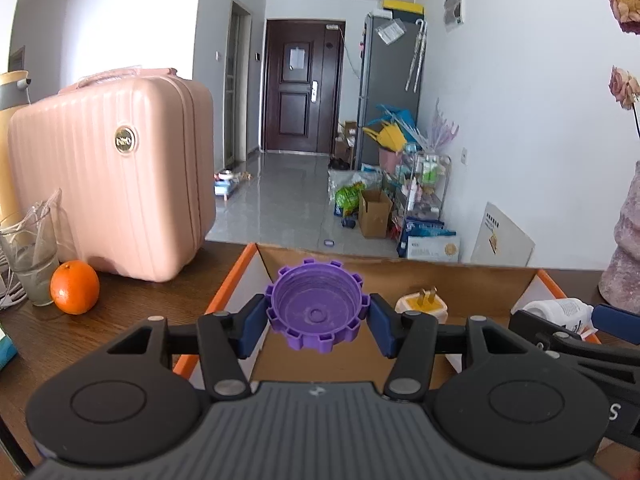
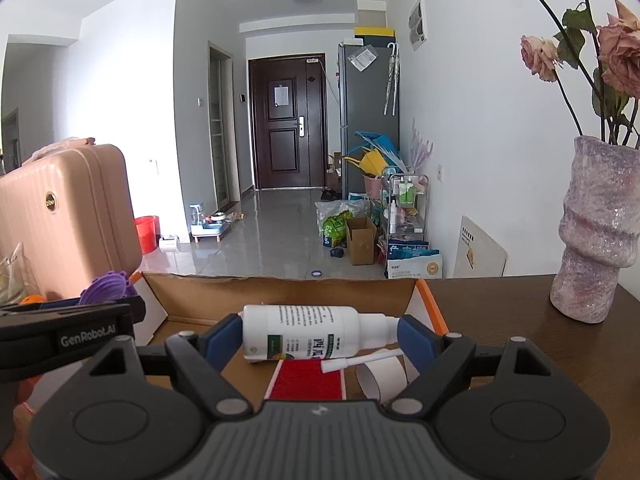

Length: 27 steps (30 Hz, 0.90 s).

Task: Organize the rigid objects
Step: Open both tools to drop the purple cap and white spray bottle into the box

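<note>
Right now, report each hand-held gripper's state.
Left hand-held gripper: shut on the purple cap.
Right hand-held gripper: shut on the white bottle.

Right gripper (image 2: 320, 330): blue pads pressed against the two ends of a white bottle (image 2: 304, 334), which lies crosswise between them above the box.
Bottle: green-and-white label, its nozzle tip against the right-hand pad.
Cardboard box (image 2: 280, 290): open, orange-edged flaps, on a dark wooden table (image 2: 500, 320).
Box contents: a red pad (image 2: 306, 380), a white tube (image 2: 360, 360) and a paper roll (image 2: 384, 376), below the bottle.
Left gripper (image 2: 80, 320): at the left edge, a purple toothed cap (image 2: 106, 286) above its black arm.
Vase (image 2: 596, 232): mottled pink, on the table to the right, holding wilted roses (image 2: 576, 44).
Pink suitcase (image 2: 68, 216): upright, left of the box.
</note>
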Available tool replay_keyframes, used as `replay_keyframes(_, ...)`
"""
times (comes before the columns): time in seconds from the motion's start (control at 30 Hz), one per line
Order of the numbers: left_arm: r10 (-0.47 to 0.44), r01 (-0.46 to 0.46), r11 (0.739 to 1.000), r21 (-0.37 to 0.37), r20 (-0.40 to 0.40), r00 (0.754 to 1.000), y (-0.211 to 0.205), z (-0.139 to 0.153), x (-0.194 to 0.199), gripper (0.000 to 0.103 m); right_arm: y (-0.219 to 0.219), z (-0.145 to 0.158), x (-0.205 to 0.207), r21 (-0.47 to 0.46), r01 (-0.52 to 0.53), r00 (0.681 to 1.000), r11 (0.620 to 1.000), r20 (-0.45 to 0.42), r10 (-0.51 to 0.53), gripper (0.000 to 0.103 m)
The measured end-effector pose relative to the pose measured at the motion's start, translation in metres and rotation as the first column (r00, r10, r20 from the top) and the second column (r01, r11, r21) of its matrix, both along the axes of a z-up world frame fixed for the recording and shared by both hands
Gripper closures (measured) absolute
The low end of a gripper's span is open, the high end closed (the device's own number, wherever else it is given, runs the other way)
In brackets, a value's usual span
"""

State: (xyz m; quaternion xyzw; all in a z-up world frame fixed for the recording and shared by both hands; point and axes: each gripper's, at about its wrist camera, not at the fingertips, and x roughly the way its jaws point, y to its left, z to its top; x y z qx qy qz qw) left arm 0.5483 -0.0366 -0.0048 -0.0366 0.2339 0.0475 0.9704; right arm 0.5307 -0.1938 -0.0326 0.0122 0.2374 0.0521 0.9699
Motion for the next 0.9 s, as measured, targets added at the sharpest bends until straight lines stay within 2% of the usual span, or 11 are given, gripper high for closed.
replay_keyframes(0.03, 0.002, -0.001, 1.0, 0.007, -0.003, 1.0, 0.0, 0.0, -0.001, 0.042, 0.0, 0.0, 0.0, -0.001, -0.001, 1.0, 1.0, -0.004, 0.001, 0.019)
replay_keyframes(0.13, 0.018, -0.018, 1.0, 0.009, 0.015, 1.0, 0.003, 0.004, -0.004, 0.012, 0.0, 0.0, 0.002, 0.0, -0.007, 1.0, 1.0, -0.019, 0.007, 0.019)
replay_keyframes(0.23, 0.05, -0.051, 0.999, 0.018, 0.044, 0.998, 0.006, 0.009, -0.01, 0.0, -0.004, 0.0, 0.001, 0.015, 0.012, 1.0, 1.0, -0.02, -0.011, 0.006)
replay_keyframes(0.3, 0.065, -0.066, 0.998, 0.012, 0.052, 0.996, 0.011, 0.01, -0.011, 0.0, -0.006, 0.001, 0.001, 0.029, 0.017, 1.0, 0.999, -0.018, -0.017, 0.0)
replay_keyframes(0.5, 0.083, -0.083, 0.997, -0.002, 0.029, 0.996, 0.018, 0.009, -0.008, 0.0, -0.006, 0.001, 0.002, 0.021, 0.019, 0.999, 1.0, -0.029, -0.019, 0.0)
replay_keyframes(0.9, 0.073, -0.073, 0.997, -0.005, 0.033, 0.997, 0.018, 0.011, -0.014, 0.0, -0.005, 0.005, -0.005, 0.016, 0.022, 1.0, 1.0, -0.015, -0.022, 0.0)
